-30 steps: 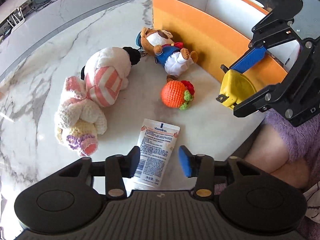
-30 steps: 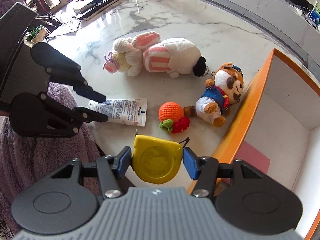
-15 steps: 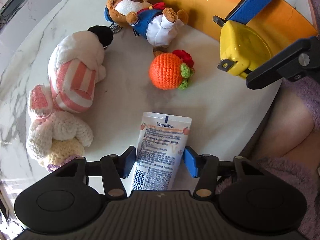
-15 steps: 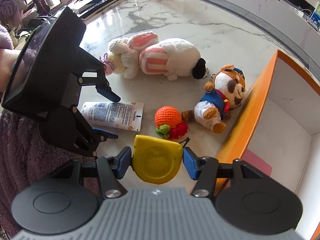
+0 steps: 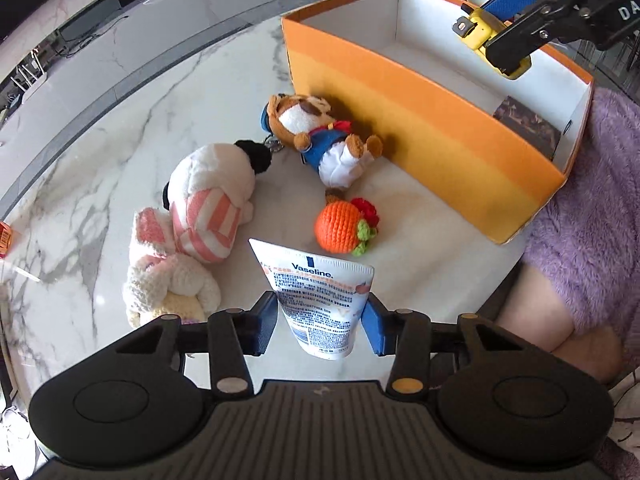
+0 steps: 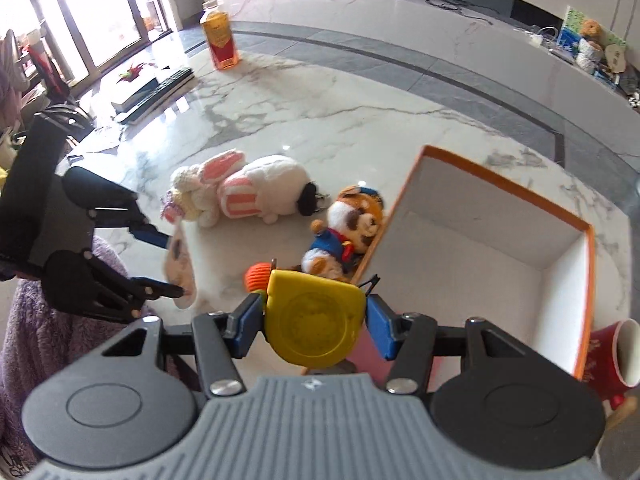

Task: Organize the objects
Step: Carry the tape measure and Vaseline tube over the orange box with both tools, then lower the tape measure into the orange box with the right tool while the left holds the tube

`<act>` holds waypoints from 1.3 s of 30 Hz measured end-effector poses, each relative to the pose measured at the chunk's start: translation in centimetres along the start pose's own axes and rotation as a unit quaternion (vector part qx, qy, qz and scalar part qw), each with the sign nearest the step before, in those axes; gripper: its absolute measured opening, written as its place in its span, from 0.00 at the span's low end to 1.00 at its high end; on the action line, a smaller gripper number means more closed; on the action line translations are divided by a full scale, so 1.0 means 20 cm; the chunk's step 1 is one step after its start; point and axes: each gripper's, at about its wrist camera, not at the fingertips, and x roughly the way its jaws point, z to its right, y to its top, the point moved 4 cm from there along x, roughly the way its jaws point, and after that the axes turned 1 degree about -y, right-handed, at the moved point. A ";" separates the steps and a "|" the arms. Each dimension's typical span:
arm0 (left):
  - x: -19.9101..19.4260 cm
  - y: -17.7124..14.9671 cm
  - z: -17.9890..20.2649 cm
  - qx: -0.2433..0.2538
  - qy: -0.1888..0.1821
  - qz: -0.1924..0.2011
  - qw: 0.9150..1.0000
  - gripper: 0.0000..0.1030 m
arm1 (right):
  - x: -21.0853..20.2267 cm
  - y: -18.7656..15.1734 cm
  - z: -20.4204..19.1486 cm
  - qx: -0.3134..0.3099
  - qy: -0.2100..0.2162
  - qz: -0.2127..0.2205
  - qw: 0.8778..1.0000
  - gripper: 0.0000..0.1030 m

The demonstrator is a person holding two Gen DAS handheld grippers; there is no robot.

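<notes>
Left gripper (image 5: 322, 322) clamps the Vaseline tube (image 5: 320, 300) clear above the marble table (image 5: 100, 168). Right gripper (image 6: 314, 326) clamps the yellow tape measure (image 6: 316, 322) over the orange box (image 5: 420, 136) rim, interior largely open.

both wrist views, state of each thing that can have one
tube: held in left tongs, off the table
tape measure: held in right tongs, by the box
box: open
dog plush: lying against box
mug: tipped, outside box
bottle: upright
</notes>
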 end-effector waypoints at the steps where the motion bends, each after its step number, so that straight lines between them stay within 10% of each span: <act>1: -0.01 0.02 0.02 0.001 0.001 0.004 1.000 0.51 | -0.02 -0.01 0.04 0.004 -0.015 0.000 1.000 0.57; 19: -0.30 0.64 0.45 0.088 -0.058 0.138 0.985 0.51 | -0.12 -0.27 0.48 0.040 -0.074 -0.042 0.996 0.57; 39: 0.31 0.98 0.47 0.087 -0.103 0.078 0.988 0.51 | 0.44 -0.27 0.58 -0.069 -0.043 -0.120 0.989 0.57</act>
